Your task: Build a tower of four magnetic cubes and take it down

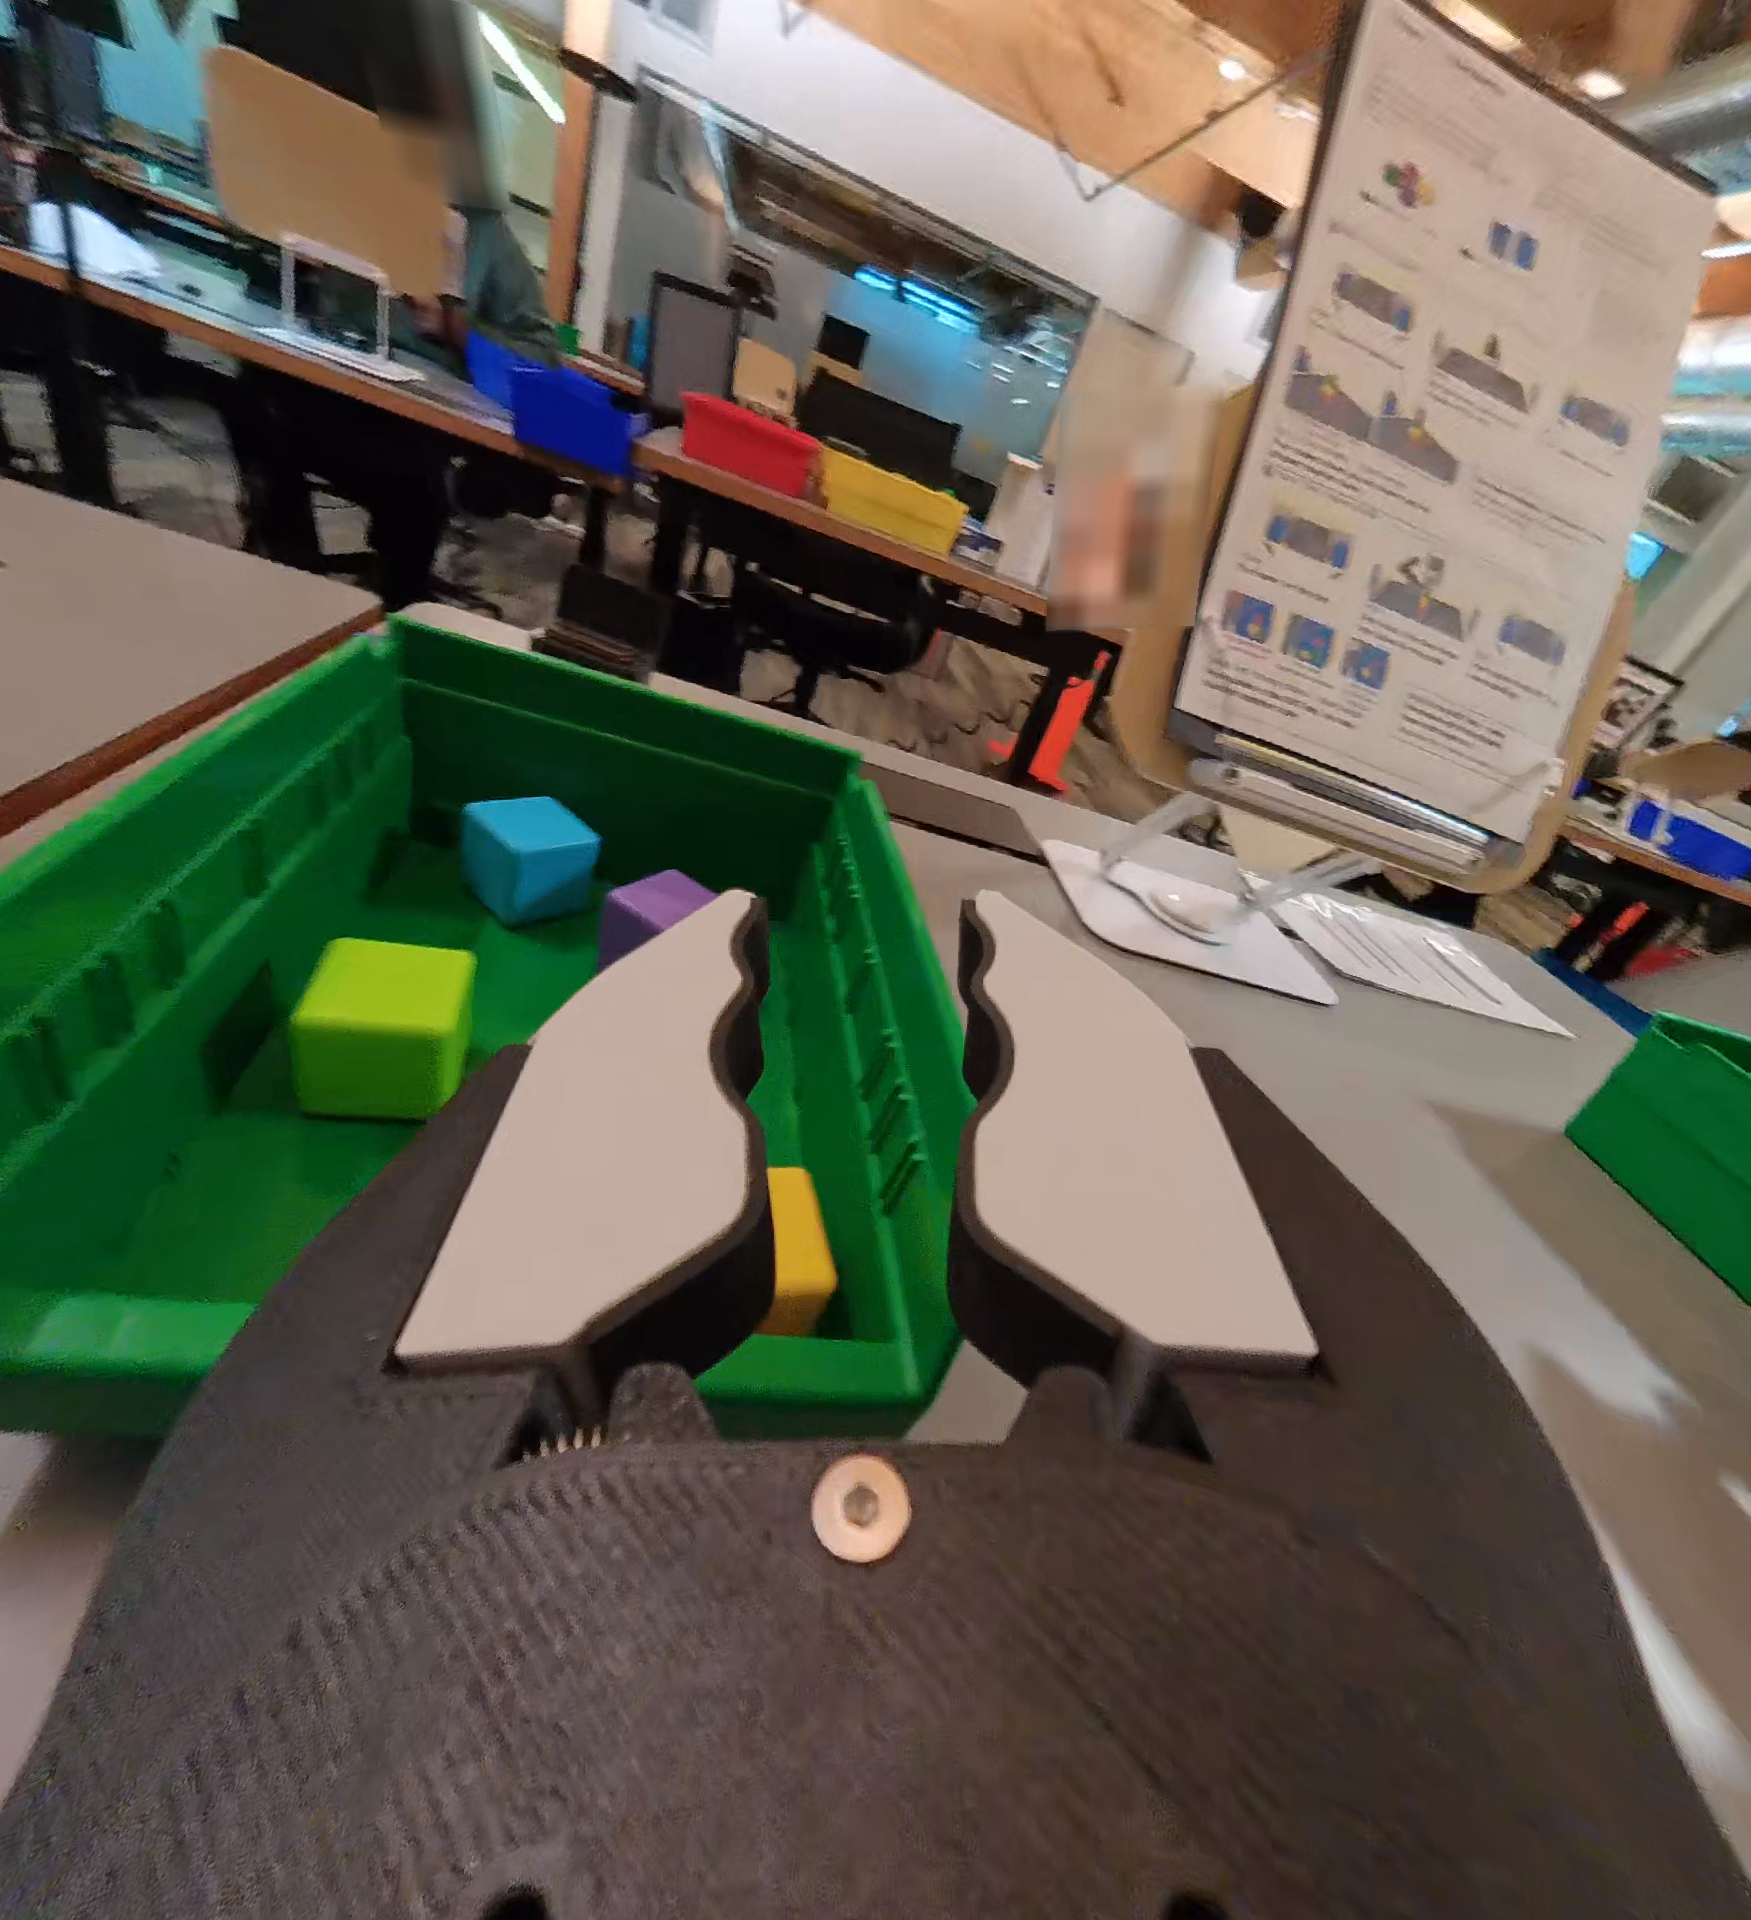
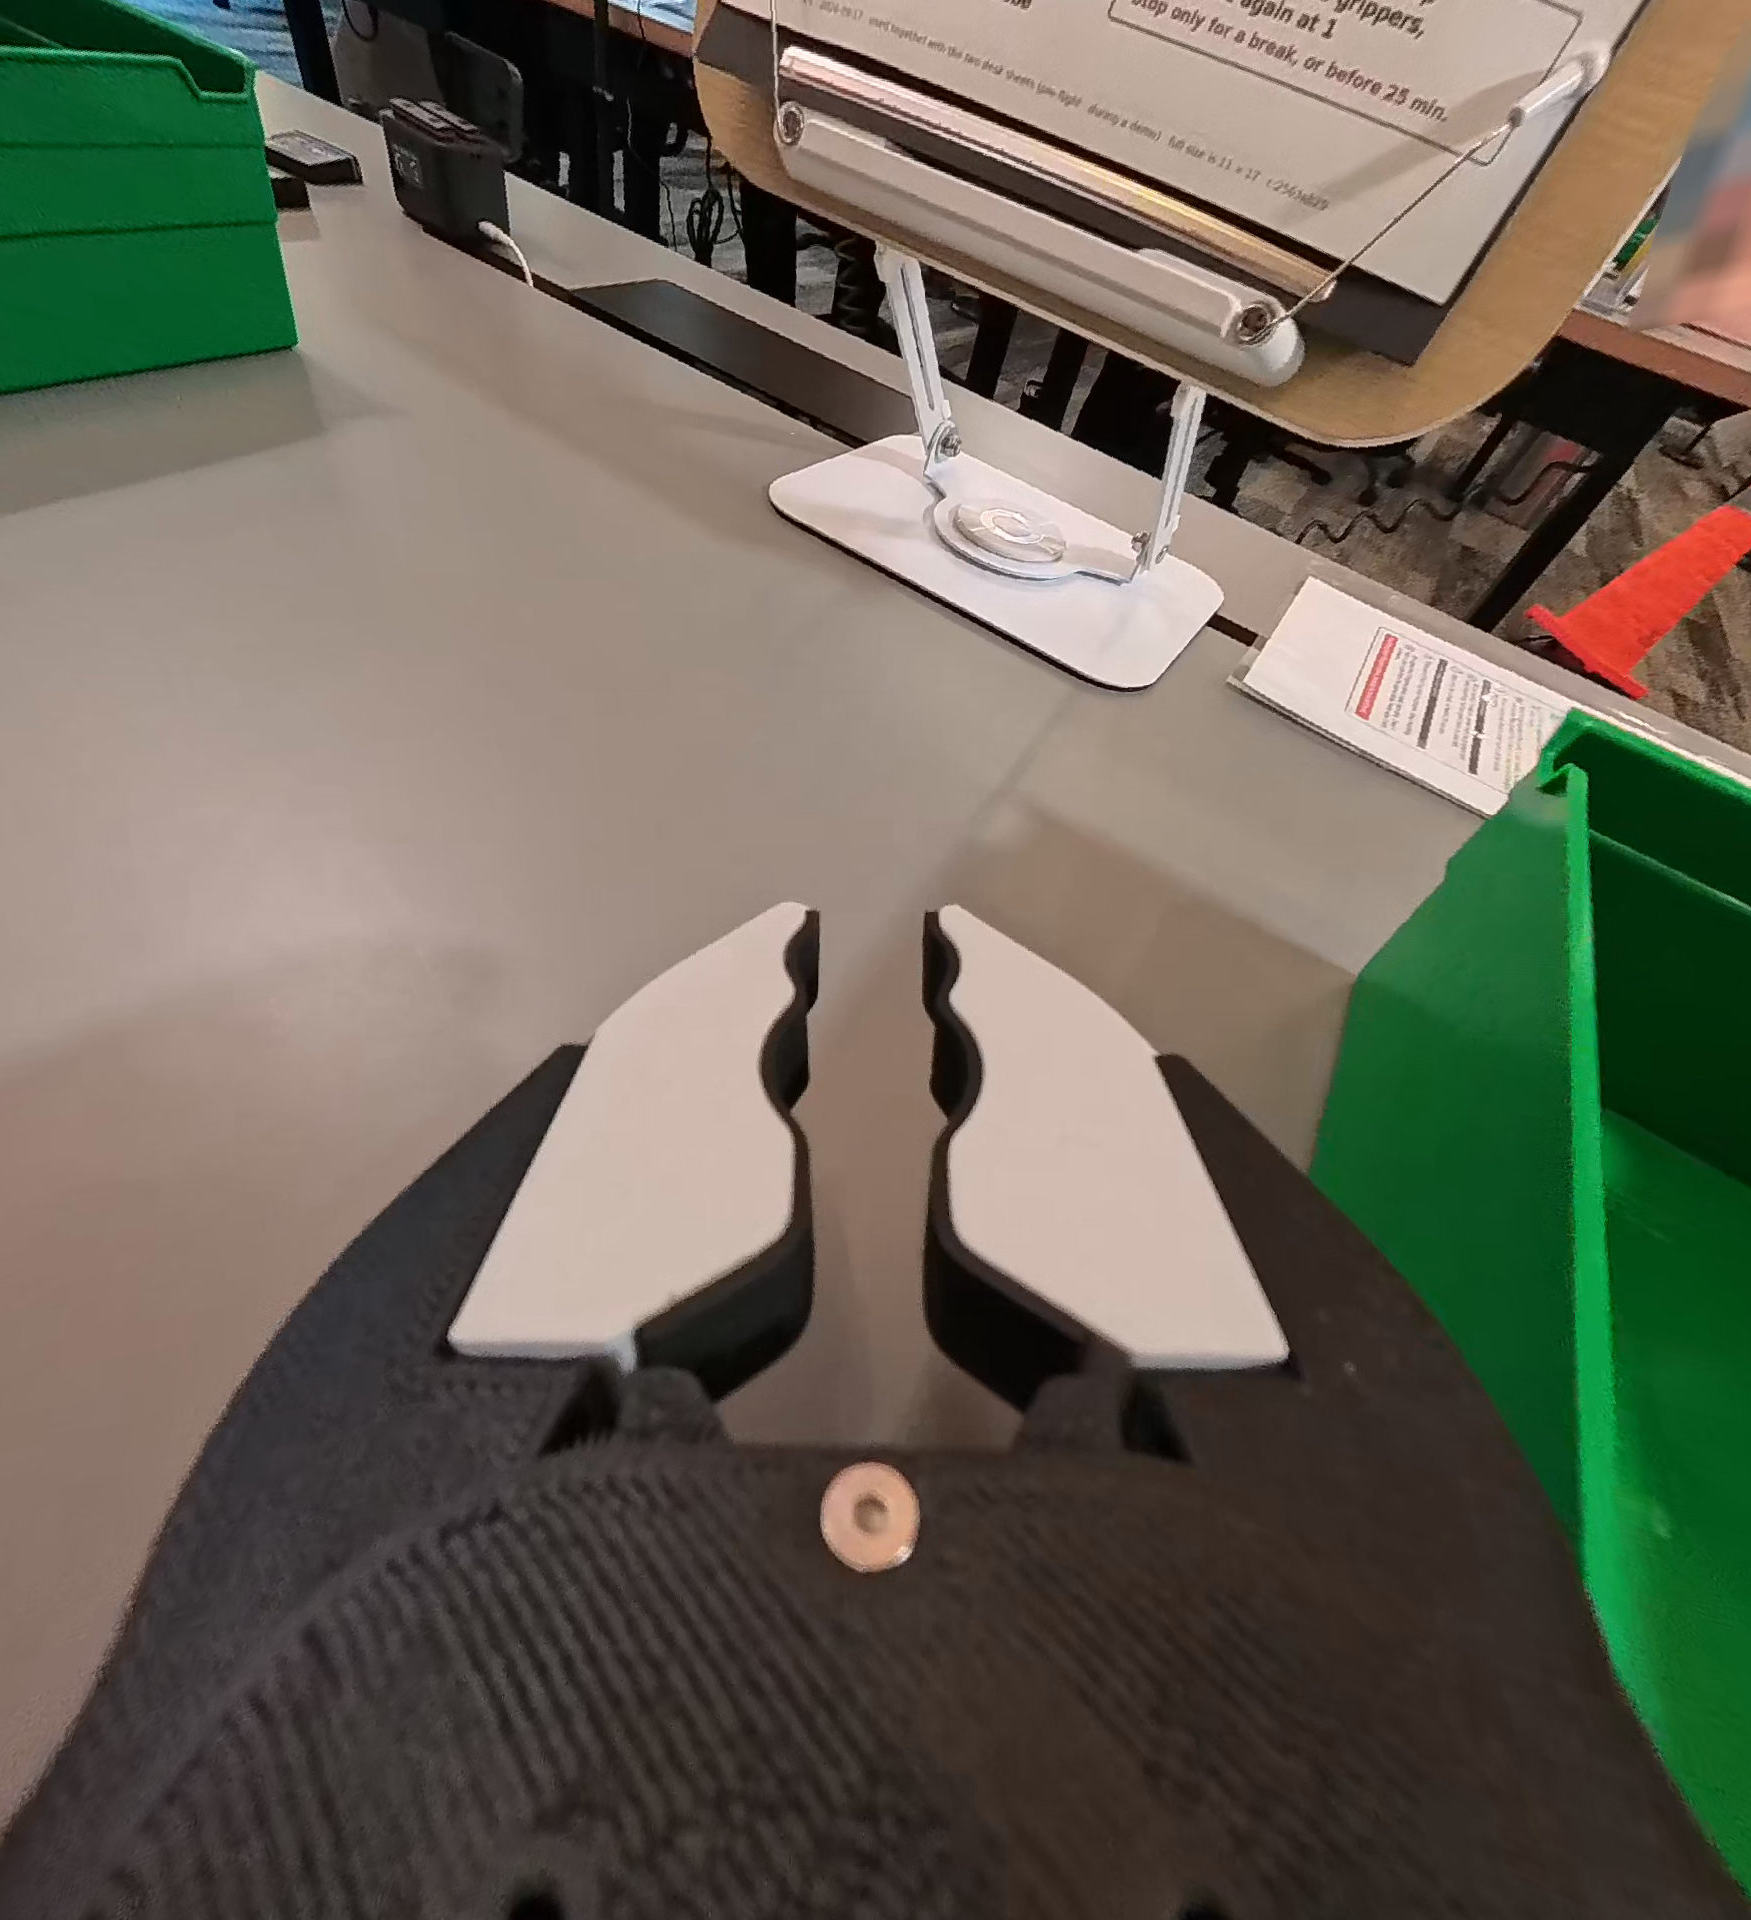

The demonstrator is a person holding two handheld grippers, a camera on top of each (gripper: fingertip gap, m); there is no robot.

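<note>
Left gripper [image 1: 860,904] hangs over the green bin [image 1: 881,1101], jaws released, empty, yellow cube [image 1: 798,1252] just below. Right gripper [image 2: 871,920], jaws apart, empty over bare table [image 2: 331,727]. Risk: jaws clipping the bin wall.

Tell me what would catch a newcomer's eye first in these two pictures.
The green bin under the left tongs holds bright cubes: blue cube, lime cube, purple cube, yellow cube. The right tongs hang open over bare grey table, poster stand beyond.
</note>
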